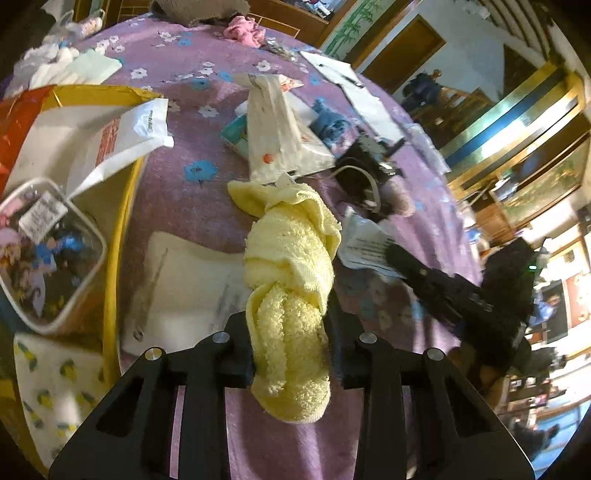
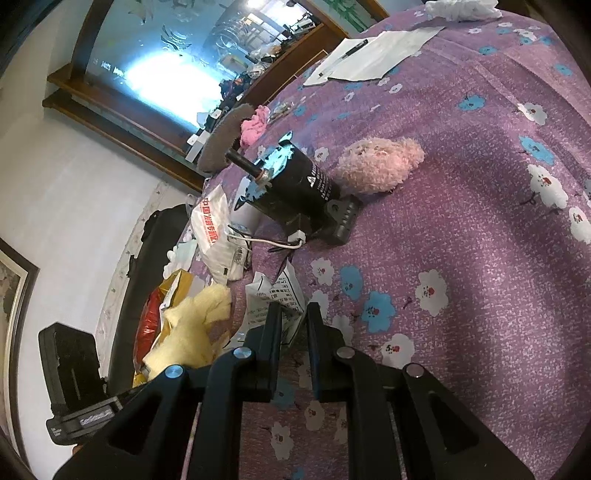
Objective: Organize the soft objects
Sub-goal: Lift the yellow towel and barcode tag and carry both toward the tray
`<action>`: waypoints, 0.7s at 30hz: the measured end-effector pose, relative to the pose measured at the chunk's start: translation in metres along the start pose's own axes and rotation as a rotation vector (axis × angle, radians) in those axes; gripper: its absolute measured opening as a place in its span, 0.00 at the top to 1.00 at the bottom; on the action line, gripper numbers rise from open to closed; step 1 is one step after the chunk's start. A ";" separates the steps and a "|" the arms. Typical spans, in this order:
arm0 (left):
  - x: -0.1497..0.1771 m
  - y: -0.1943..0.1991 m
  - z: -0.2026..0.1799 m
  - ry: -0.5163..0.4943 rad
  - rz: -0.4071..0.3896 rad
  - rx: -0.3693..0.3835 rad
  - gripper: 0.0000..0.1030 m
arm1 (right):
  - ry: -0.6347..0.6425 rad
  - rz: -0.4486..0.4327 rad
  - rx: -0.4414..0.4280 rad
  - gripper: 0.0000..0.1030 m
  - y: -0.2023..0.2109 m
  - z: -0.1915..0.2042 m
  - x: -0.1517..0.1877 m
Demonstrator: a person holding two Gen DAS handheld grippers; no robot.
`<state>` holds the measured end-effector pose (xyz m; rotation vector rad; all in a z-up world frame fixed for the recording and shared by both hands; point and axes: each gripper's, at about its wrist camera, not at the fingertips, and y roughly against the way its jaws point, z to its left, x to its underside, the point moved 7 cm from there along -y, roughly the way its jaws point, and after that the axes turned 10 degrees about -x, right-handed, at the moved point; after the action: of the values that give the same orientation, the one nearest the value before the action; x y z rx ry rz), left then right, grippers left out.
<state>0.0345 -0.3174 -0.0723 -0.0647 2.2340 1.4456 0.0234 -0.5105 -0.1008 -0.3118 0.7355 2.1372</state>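
Observation:
My left gripper (image 1: 291,332) is shut on a rolled pale yellow towel (image 1: 291,273), held above the purple flowered bedspread (image 1: 192,147). The towel also shows in the right wrist view (image 2: 192,328) at lower left. My right gripper (image 2: 293,314) has its jaws a narrow gap apart with nothing between them, low over the bedspread (image 2: 480,258); in the left wrist view it (image 1: 391,254) sits to the towel's right. A pink plush toy (image 2: 380,166) lies ahead of the right gripper. A pink cloth (image 1: 243,29) and a blue soft toy (image 1: 328,122) lie farther off.
A yellow-rimmed box (image 1: 118,229) with bags and a clear case (image 1: 44,254) lies at left. A white folded cloth (image 1: 184,288) lies under the towel. A tissue pack (image 1: 280,129), a black cylinder device (image 2: 295,184), leaflets (image 2: 273,295) and papers (image 2: 369,55) are scattered about.

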 end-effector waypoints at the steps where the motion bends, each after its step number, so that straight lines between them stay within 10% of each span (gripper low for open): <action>1: 0.001 0.004 -0.001 0.002 -0.007 0.010 0.71 | 0.002 -0.004 -0.003 0.88 0.001 0.001 0.000; 21: 0.008 0.075 -0.002 0.052 -0.089 0.235 0.71 | 0.064 -0.128 -0.036 0.89 0.040 0.041 -0.004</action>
<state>0.0045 -0.2840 -0.0110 -0.1243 2.3951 1.1399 -0.0043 -0.5077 -0.0503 -0.4372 0.6958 2.0285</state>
